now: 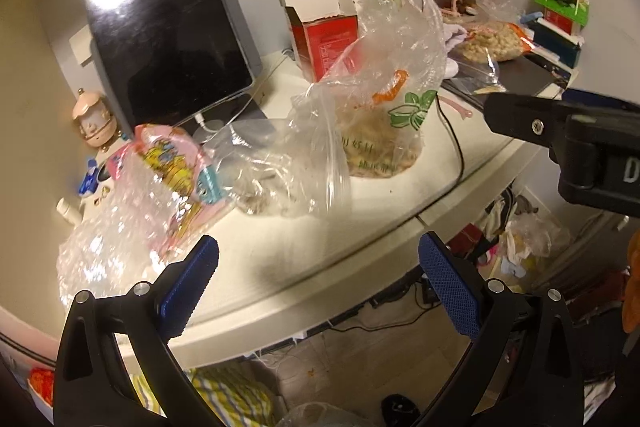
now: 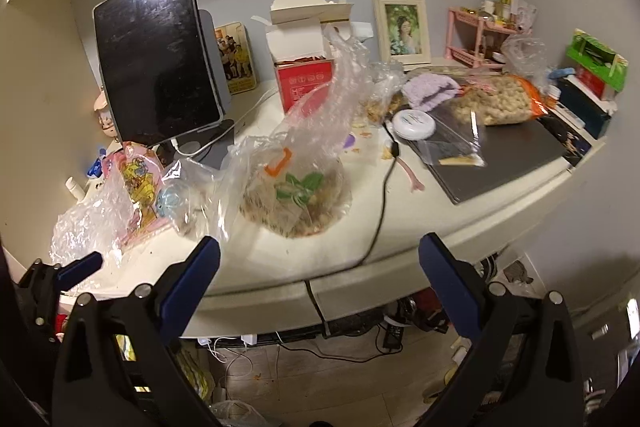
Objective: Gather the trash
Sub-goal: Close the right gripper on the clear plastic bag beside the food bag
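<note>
1. The clear bag of scraps [image 2: 296,195] sits mid-desk [image 2: 400,239], ahead of both your grippers, untouched.
2. Your left gripper [image 1: 318,287] and right gripper [image 2: 320,287] gape wide, empty.
3. The crumpled wrapper [image 1: 120,239] lies just beside your left finger [image 1: 192,287].

Dim warm light, tablet [image 1: 168,39] glare, fisheye-bent edges

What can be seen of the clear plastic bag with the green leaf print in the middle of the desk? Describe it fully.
The clear plastic bag with the green leaf print sits upright on the white desk, its crinkled top rising loose and open. It bears an orange mark and green lettering and holds brownish scraps in its bulging bottom. An empty clear bag leans against its left side; a black cable runs just right of it. Neither gripper touches it.
</note>
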`<action>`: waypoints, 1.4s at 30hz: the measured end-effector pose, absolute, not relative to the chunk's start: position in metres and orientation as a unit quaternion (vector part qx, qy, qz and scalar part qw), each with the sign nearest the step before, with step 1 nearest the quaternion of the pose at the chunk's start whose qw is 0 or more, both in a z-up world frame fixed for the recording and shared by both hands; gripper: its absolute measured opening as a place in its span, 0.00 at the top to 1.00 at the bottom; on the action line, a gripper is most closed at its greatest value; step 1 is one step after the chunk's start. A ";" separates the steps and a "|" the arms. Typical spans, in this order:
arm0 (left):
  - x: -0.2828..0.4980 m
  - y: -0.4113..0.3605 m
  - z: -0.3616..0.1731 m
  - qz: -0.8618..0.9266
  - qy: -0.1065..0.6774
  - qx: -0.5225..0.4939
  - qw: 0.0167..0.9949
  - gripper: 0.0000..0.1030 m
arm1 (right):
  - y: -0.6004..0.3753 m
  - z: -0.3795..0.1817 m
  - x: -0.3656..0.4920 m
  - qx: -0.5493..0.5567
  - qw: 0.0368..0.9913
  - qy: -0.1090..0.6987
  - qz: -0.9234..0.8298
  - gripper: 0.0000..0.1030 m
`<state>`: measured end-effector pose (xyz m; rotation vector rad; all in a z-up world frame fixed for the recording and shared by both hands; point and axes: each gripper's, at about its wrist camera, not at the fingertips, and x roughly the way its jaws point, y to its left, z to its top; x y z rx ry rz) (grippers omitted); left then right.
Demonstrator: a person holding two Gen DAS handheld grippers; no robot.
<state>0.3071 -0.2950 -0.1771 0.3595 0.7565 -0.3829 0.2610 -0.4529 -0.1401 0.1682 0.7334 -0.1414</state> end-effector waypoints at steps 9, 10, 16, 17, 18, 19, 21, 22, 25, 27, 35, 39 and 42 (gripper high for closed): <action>0.342 -0.318 -0.189 -0.188 0.366 0.182 0.893 0.06 | -0.467 -0.153 0.305 0.093 0.922 0.370 -0.065 0.06; 0.345 -0.325 -0.188 -0.196 0.358 0.190 0.893 0.06 | -0.469 -0.154 0.311 0.094 0.921 0.371 -0.066 0.06; 0.356 -0.361 -0.186 -0.237 0.322 0.228 0.888 0.06 | -0.479 -0.156 0.338 0.101 0.919 0.376 -0.066 0.06; 0.358 -0.366 -0.185 -0.244 0.316 0.228 0.888 0.06 | -0.481 -0.157 0.342 0.102 0.918 0.378 -0.069 0.06; 0.360 -0.370 -0.185 -0.251 0.314 0.226 0.887 0.06 | -0.483 -0.158 0.346 0.106 0.916 0.380 -0.070 0.06; 0.364 -0.375 -0.185 -0.257 0.312 0.226 0.886 0.06 | -0.486 -0.160 0.350 0.110 0.914 0.383 -0.072 0.06; 0.369 -0.383 -0.188 -0.272 0.306 0.228 0.884 0.06 | -0.492 -0.163 0.358 0.116 0.912 0.387 -0.076 0.06; 0.370 -0.387 -0.190 -0.278 0.301 0.232 0.883 0.06 | -0.494 -0.164 0.360 0.117 0.911 0.388 -0.077 0.06; 0.372 -0.394 -0.197 -0.292 0.289 0.243 0.879 0.06 | -0.498 -0.170 0.369 0.119 0.909 0.393 -0.079 0.06; 0.376 -0.399 -0.202 -0.299 0.282 0.249 0.877 0.06 | -0.501 -0.174 0.375 0.122 0.906 0.397 -0.077 0.06; 0.394 -0.403 -0.211 -0.308 0.286 0.230 0.878 0.06 | -0.507 -0.186 0.389 0.140 0.901 0.407 -0.061 0.31; 0.405 -0.399 -0.216 -0.303 0.292 0.221 0.880 0.06 | -0.506 -0.190 0.397 0.144 0.898 0.412 -0.048 0.38; 0.412 -0.398 -0.218 -0.304 0.293 0.219 0.880 0.06 | -0.507 -0.192 0.402 0.150 0.896 0.415 -0.044 0.56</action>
